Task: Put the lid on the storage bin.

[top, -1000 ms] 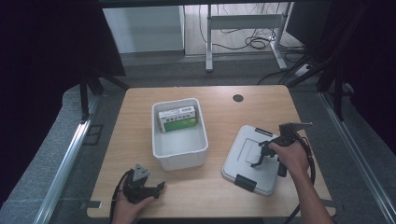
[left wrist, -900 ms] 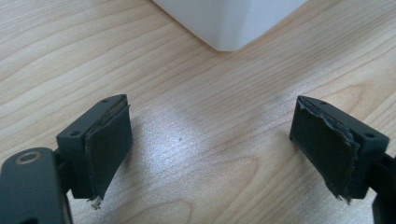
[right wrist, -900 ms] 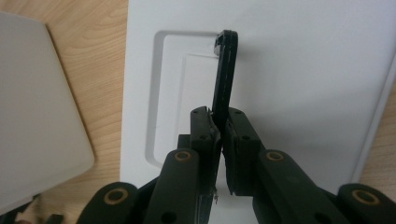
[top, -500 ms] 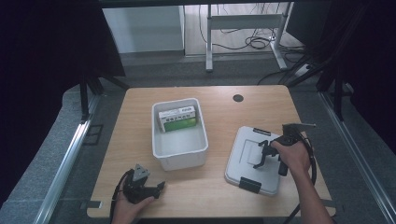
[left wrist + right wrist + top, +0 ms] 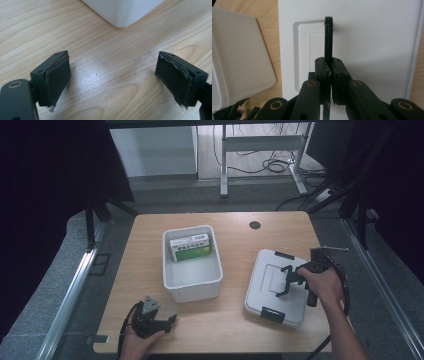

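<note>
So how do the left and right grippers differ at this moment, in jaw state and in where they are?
The left gripper has its jaws wide apart with bare wood between them; the right gripper is clamped on the black handle of the grey lid. The left gripper sits low on the table near the white bin's corner, while the right gripper is over the lid. Both are hand-held with black padded jaws.
</note>
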